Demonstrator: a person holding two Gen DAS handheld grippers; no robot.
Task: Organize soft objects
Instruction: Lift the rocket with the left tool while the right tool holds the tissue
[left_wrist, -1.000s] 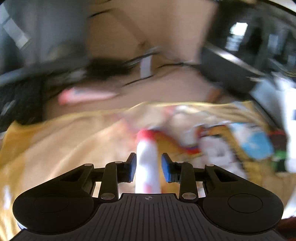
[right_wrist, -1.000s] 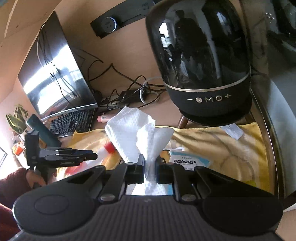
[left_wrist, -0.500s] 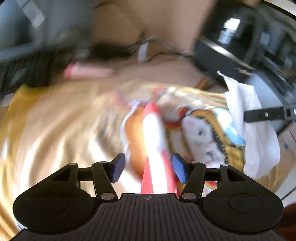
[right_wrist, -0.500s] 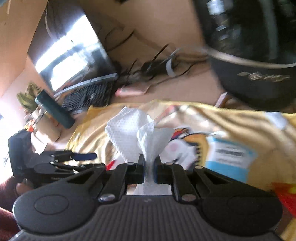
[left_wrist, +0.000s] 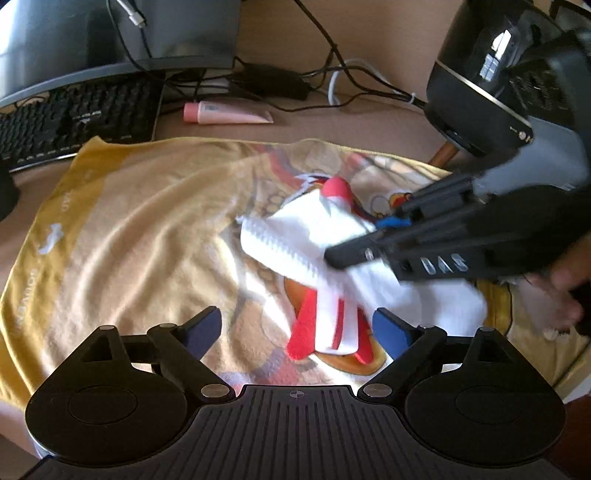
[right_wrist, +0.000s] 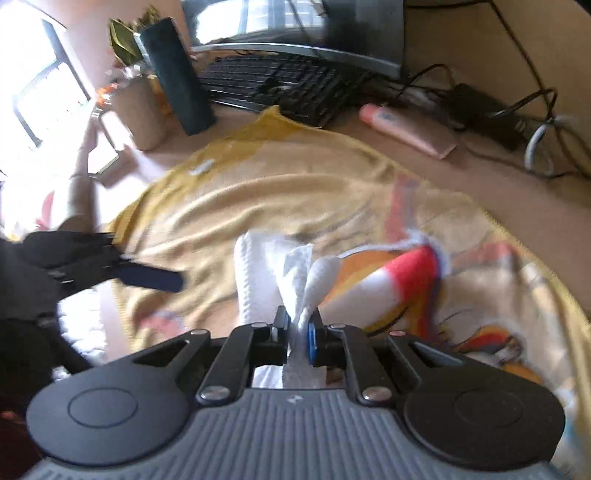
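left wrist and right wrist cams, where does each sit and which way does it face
Left wrist: rides the open left hand-held gripper, facing the red-and-white sock on the yellow towel; the right hand-held gripper and a hand show.
Right wrist: rides the right hand-held gripper, shut on white tissue, facing the keyboard.
Shared: sock, towel, tissue, keyboard.

The right gripper is pinching a white paper towel, its jaws closed tight on the bunched paper. Just beyond, a red-and-white sock is lying on a yellow printed towel that is covering the worktop. The left gripper is reaching in from the left, blurred. A pink tube is lying near a black keyboard.
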